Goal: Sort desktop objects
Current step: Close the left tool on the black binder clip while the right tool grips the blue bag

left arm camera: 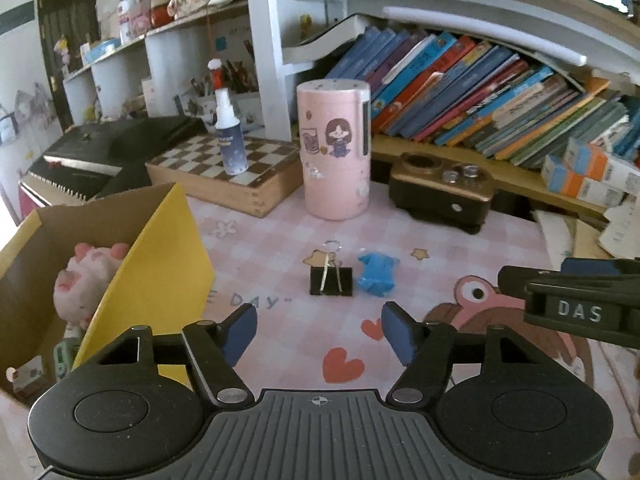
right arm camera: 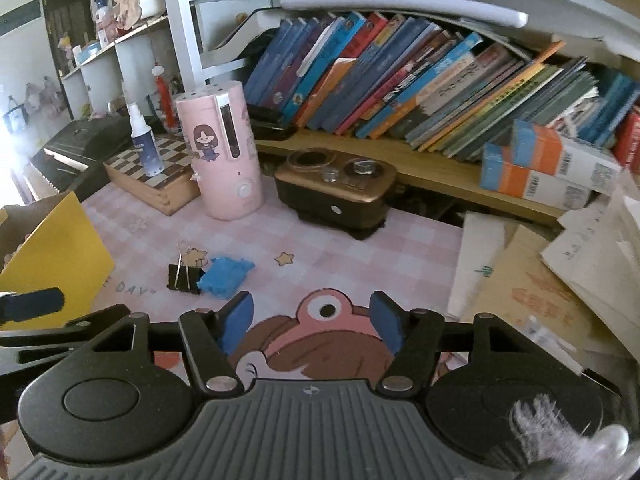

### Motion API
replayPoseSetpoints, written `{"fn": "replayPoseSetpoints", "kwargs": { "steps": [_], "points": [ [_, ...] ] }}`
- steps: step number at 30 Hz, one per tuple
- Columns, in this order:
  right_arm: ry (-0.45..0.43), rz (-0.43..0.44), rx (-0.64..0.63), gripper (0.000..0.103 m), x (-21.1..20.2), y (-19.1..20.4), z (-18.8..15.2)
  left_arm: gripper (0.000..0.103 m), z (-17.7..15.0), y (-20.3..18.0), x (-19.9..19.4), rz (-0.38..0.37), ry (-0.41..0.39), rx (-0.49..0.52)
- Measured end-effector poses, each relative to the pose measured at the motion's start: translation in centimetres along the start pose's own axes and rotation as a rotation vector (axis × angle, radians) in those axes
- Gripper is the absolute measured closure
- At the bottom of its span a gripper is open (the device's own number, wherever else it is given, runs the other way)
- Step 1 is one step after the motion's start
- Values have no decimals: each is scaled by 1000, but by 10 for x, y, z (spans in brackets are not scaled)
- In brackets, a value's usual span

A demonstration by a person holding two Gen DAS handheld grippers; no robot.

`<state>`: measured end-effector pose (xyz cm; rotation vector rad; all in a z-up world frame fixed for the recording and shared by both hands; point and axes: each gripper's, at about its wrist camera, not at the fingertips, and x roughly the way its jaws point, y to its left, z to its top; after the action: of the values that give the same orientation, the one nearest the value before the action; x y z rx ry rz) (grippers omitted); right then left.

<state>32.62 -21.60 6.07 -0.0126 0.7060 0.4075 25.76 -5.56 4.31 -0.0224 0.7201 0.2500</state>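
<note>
Cluttered counter (left arm camera: 440, 240), both grippers (left arm camera: 319, 330) (right arm camera: 311, 322) wide, empty; binder clip (left arm camera: 331, 281) touching blue wad (left arm camera: 377, 274), double-grab risk.

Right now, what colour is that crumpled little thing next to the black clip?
Blue. The crumpled thing lies beside the clip, clearest in the left wrist view.

Leaning books (right arm camera: 420, 80) above pink humidifier (left arm camera: 334, 148)

The left black plastic two-finger gripper (left arm camera: 319, 332) has blue padded fingertips (left arm camera: 240, 332), silver pivot screws, round side discs and a ribbed grey base with a crosshair mark. The right black plastic gripper (right arm camera: 311, 326) looks identical; its side reads "DAS".
</note>
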Motion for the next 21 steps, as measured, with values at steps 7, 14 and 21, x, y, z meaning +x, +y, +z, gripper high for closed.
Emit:
{"fn": "replayPoseSetpoints", "kwargs": {
  "steps": [7, 14, 21],
  "points": [
    [28, 73, -25, 43, 31, 10, 8, 38, 6, 7, 20, 32, 29, -30],
    [50, 150, -94, 44, 74, 33, 14, 40, 0, 16, 33, 60, 68, -53],
    [111, 213, -106, 46, 117, 45, 21, 40, 0, 16, 47, 73, 88, -47]
  ]
}}
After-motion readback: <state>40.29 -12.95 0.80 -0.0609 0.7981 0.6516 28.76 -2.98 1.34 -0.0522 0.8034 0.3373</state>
